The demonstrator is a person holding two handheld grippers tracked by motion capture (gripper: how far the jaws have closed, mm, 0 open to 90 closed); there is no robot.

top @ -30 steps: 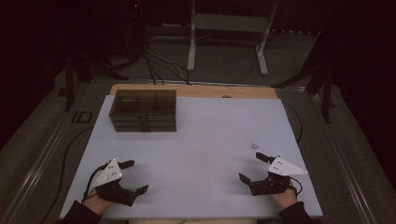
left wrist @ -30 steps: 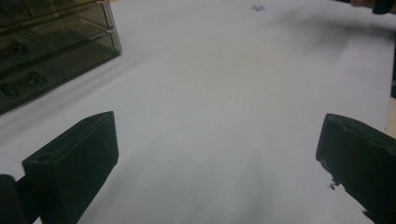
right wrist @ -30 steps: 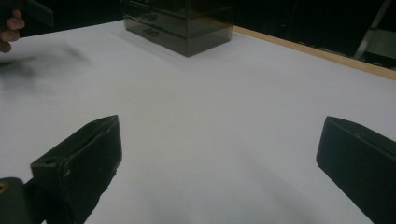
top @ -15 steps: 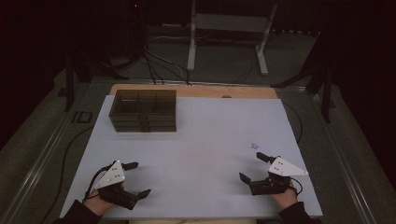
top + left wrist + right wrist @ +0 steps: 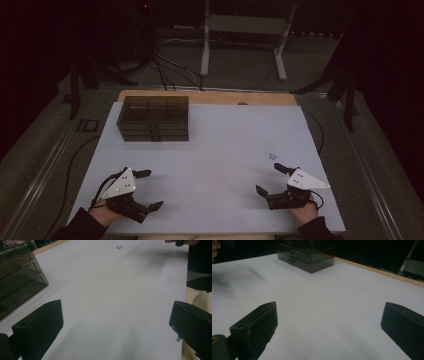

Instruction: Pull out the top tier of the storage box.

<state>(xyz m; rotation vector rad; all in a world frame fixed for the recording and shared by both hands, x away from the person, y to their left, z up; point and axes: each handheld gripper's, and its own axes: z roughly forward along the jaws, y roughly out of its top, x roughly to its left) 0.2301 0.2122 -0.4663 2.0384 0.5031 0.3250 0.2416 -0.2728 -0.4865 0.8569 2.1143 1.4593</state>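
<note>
A dark see-through drawer box (image 5: 154,118) stands at the far left of the white table sheet (image 5: 220,150). It shows in the left gripper view as the drawer box (image 5: 17,275) and in the right gripper view as the drawer box (image 5: 307,253). My left gripper (image 5: 146,189) rests near the front left edge, open, nothing between its jaws. My right gripper (image 5: 270,179) rests near the front right edge, open and empty too. A small purple mark (image 5: 272,156) lies just beyond the right gripper, also seen as the mark (image 5: 119,247).
A wooden strip (image 5: 210,97) runs along the table's far edge. Behind the table stand a metal frame (image 5: 245,35) and cables (image 5: 165,65) on the floor. Black cables trail off both sides of the table.
The left gripper has shifted slightly toward the front edge and turned a little. The right gripper has stayed in place.
</note>
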